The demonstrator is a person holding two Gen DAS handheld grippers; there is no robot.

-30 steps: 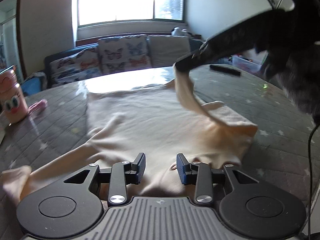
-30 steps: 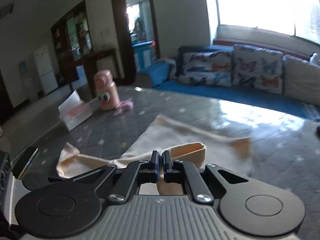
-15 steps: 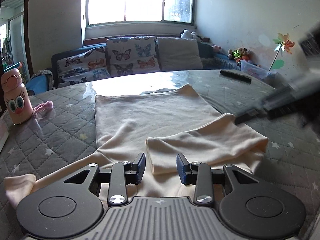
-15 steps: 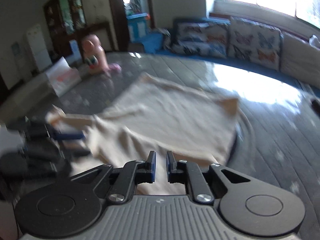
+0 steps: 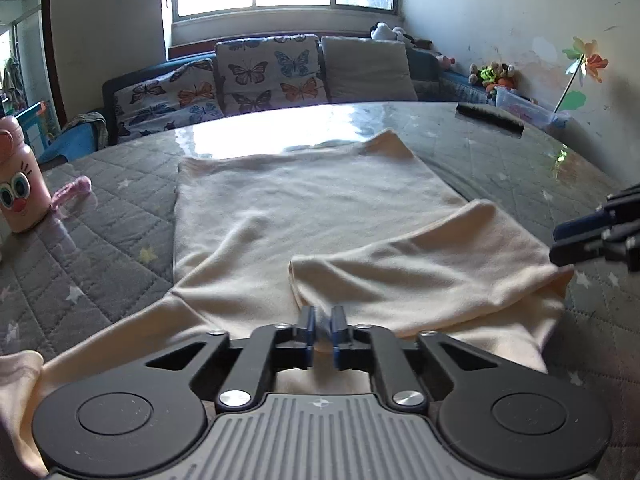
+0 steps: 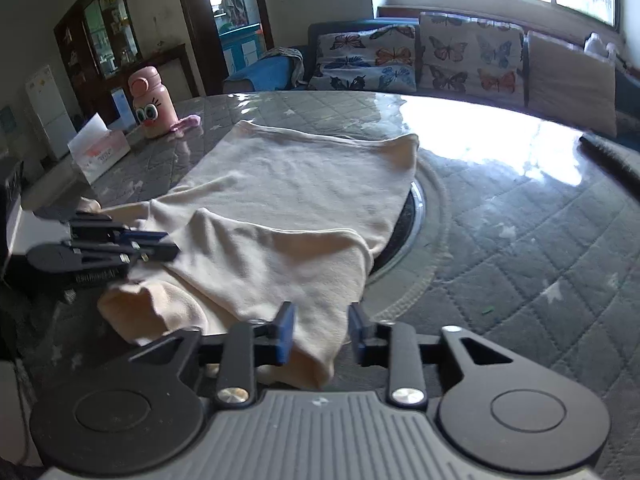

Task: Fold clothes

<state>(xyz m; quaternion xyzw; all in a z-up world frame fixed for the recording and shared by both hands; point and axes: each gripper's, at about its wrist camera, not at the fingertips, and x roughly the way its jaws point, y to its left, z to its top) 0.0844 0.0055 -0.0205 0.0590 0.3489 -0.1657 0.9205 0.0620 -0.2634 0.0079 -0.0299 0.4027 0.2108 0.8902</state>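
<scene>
Sunlit and quilted grey, the table (image 5: 120, 216) carries a cream shirt (image 5: 304, 208) spread flat across its middle, hem towards the window; glare from the panes washes over the far half of the surface.

At the near end, the left gripper (image 5: 321, 326) has its jaws drawn nearly together, pinching a small fold of the shirt's cloth between the blue pads; just beyond them the cuff of the folded sleeve (image 5: 420, 272) lies across the shirt's chest, its far end reaching the garment's right edge. The other sleeve (image 5: 100, 344) trails off to the near left, still spread out on the quilting.

The right gripper (image 6: 321, 334) holds its jaws apart, one on either side of the shirt's near corner without clamping it; cloth lies between the pads, though whether they touch it I cannot tell. From this side the folded sleeve sits on top of the body of the shirt, and the left gripper appears at the left edge, low over the fabric.

Farther out, a pink bottle (image 6: 153, 102) with a cartoon face stands near the table's edge; a tissue box (image 6: 100, 152) sits beside it; a dark remote (image 5: 490, 118) lies at the far right; butterfly cushions (image 5: 264, 72) line the sofa under the window.
</scene>
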